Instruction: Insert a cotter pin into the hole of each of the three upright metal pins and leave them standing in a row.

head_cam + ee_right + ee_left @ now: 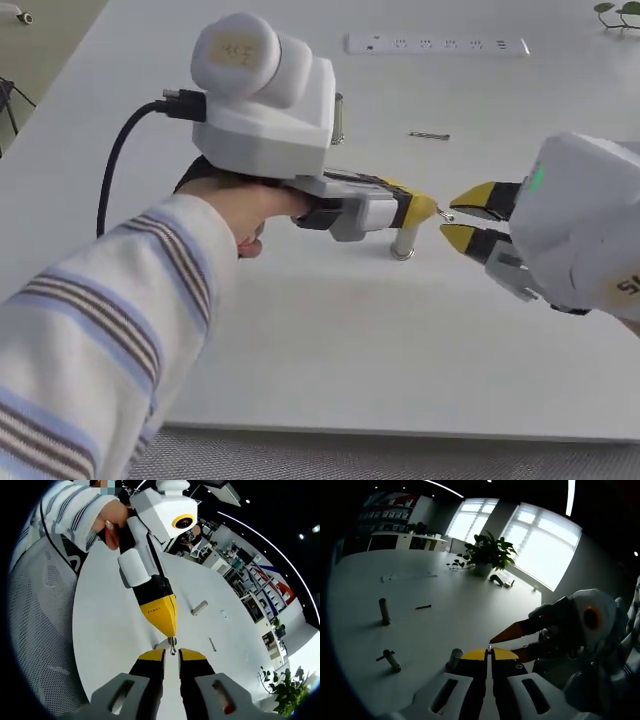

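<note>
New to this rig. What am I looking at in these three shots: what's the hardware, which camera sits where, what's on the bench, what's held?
There is no robot arm. A person holds a two-jaw gripper in each hand. The head view comes from a headset camera looking down at the bench. The two round pictures come from a fisheye camera on each gripper, looking along its yellow-tipped jaws.

The left gripper, in the hand with the striped sleeve, is shut on a small cotter pin. The right gripper is open and faces it tip to tip.

Three metal pins stand on the white table: the nearest pin just beneath the gripper tips, a second pin that appears to have a cotter pin through it, and a bare third pin. A loose cotter pin lies farther back, before a power strip.
</note>
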Available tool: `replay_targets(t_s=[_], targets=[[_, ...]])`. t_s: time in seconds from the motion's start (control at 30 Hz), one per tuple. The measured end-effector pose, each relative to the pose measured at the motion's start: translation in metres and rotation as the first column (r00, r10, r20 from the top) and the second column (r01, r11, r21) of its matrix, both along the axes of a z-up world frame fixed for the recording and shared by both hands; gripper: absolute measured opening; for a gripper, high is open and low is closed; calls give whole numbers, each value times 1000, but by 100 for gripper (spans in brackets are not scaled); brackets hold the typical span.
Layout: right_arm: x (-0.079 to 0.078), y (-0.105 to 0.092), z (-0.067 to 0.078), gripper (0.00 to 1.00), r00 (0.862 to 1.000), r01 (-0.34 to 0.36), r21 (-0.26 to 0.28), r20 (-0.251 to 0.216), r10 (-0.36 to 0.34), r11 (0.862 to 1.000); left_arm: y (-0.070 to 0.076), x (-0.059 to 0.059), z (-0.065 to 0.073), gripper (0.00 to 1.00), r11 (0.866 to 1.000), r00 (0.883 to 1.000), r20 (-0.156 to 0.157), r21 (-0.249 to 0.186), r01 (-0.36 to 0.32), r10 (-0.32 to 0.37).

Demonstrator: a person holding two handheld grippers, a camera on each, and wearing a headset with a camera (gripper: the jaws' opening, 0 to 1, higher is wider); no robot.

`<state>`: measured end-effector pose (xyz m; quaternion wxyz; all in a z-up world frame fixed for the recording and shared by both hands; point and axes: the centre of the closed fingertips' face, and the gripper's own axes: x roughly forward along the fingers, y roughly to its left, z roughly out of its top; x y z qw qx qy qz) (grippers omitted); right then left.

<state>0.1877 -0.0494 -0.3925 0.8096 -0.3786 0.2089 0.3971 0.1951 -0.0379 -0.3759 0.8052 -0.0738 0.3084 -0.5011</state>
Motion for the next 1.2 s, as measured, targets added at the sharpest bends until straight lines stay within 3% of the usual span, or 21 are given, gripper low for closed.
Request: replay_targets(t_s=[0.17, 0.3, 0.37, 0.43, 0.47, 0.5, 0.67, 0.7, 0.77, 0.87, 0.93, 1.07, 1.2], targets=[[-1, -1, -2, 13, 992, 62, 141, -115, -46, 988, 1, -3, 3, 0, 1000, 999, 32, 1, 25, -25], [-3, 1, 1, 15, 974, 99, 269, -224, -38, 958, 0, -8, 8, 0, 997, 993, 91, 9, 72, -72], [-7, 1, -1, 15, 954, 112, 313, -298, -14, 943, -1, -10, 10, 0, 994, 983, 144, 13, 111, -112], [-10, 2, -3, 16, 927, 146, 372, -376, 5, 916, -1, -13, 12, 0, 992, 981, 147, 11, 125, -125], [-10, 3, -2, 16, 922, 144, 392, -388, 22, 909, 0, -14, 13, 0, 991, 980, 150, 10, 132, -132], [-12, 3, -1, 15, 911, 144, 415, -409, 43, 898, -1, -16, 15, 0, 988, 973, 175, 12, 152, -152], [-14, -1, -1, 8, 899, 129, 447, -430, 87, 885, -3, -26, 19, 0, 973, 943, 236, 43, 229, -232], [-16, 0, -1, 7, 895, 122, 451, -435, 99, 884, -3, -27, 20, 0, 971, 940, 243, 45, 236, -240], [-23, 3, 0, 6, 874, 122, 472, -469, 132, 873, -5, -31, 20, 0, 965, 932, 253, 48, 256, -260], [-27, 5, 2, 4, 867, 98, 490, -469, 167, 866, -8, -37, 23, 0, 956, 918, 266, 46, 291, -293], [-28, 5, 4, 1, 870, 85, 494, -460, 178, 865, -8, -40, 21, 0, 950, 914, 262, 52, 307, -310], [-34, 6, 5, 0, 846, 85, 507, -492, 206, 858, -8, -40, 22, 0, 948, 914, 256, 36, 315, -314], [-38, 6, 6, 0, 845, 54, 493, -486, 223, 868, -9, -42, 21, 0, 942, 906, 260, 44, 334, -334]])
